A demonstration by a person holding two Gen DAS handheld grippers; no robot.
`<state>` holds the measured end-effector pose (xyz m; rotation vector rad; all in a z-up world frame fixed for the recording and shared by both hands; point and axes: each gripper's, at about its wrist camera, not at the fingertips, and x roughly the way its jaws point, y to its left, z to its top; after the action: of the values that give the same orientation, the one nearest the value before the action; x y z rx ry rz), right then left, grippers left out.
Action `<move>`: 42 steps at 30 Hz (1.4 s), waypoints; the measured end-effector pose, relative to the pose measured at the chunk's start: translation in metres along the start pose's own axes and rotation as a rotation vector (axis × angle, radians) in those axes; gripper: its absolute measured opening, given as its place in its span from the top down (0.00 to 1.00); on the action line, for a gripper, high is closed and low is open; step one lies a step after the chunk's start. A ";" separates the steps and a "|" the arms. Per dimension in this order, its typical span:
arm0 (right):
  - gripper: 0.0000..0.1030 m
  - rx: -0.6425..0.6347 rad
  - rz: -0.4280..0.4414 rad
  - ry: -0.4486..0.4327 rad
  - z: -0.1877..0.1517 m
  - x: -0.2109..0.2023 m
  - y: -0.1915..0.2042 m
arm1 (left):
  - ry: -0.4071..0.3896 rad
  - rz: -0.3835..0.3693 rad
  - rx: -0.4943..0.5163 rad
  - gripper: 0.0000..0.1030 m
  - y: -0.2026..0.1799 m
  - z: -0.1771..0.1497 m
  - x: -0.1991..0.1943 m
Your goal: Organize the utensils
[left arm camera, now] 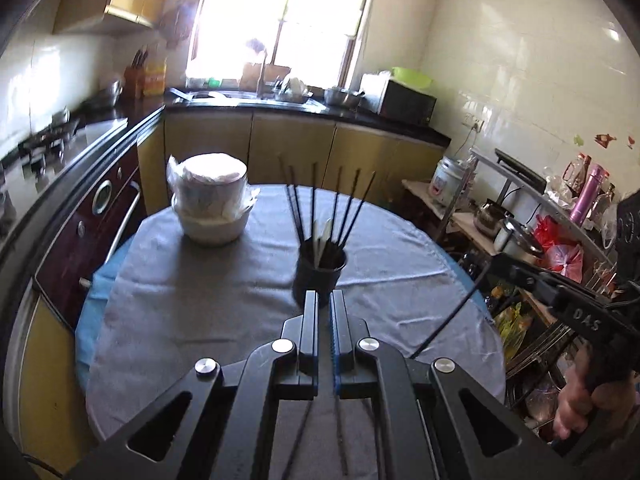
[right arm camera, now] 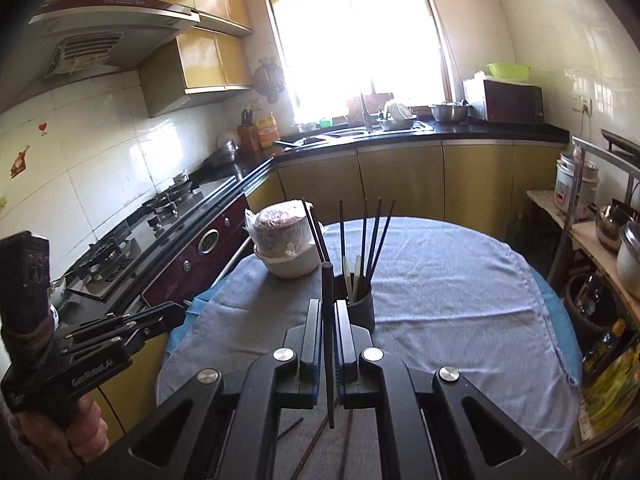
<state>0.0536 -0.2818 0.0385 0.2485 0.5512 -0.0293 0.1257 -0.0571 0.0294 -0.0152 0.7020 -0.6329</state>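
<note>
chopsticks in holder (left arm camera: 319, 276): six | right gripper (right arm camera: 329, 308): one chopstick (right arm camera: 327, 320)

A round table (right arm camera: 552, 312) under a grey cloth (right arm camera: 440, 280) carries a black utensil cup (right arm camera: 362, 306) and stacked bowls (right arm camera: 286, 248).

Left hand-held gripper (left arm camera: 324, 300) closed empty, right hand-held gripper (right arm camera: 329, 308) clamped

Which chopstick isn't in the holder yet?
The dark chopstick clamped upright in the right gripper. The other chopsticks stand in the black holder; the left gripper carries none.
</note>
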 end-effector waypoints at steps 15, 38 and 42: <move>0.94 0.037 0.001 0.065 -0.020 0.025 -0.017 | 0.421 0.054 0.048 0.63 0.027 -0.102 0.096; 0.94 0.138 -0.004 0.056 -0.040 0.006 -0.051 | 0.633 0.077 0.259 0.88 -0.015 -0.132 0.188; 0.94 0.132 -0.008 0.059 -0.039 0.004 -0.051 | 0.627 0.057 0.213 0.95 -0.004 -0.124 0.194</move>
<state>0.0324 -0.3211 -0.0076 0.3770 0.6098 -0.0669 0.1619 -0.1428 -0.1810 0.4143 1.2296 -0.6583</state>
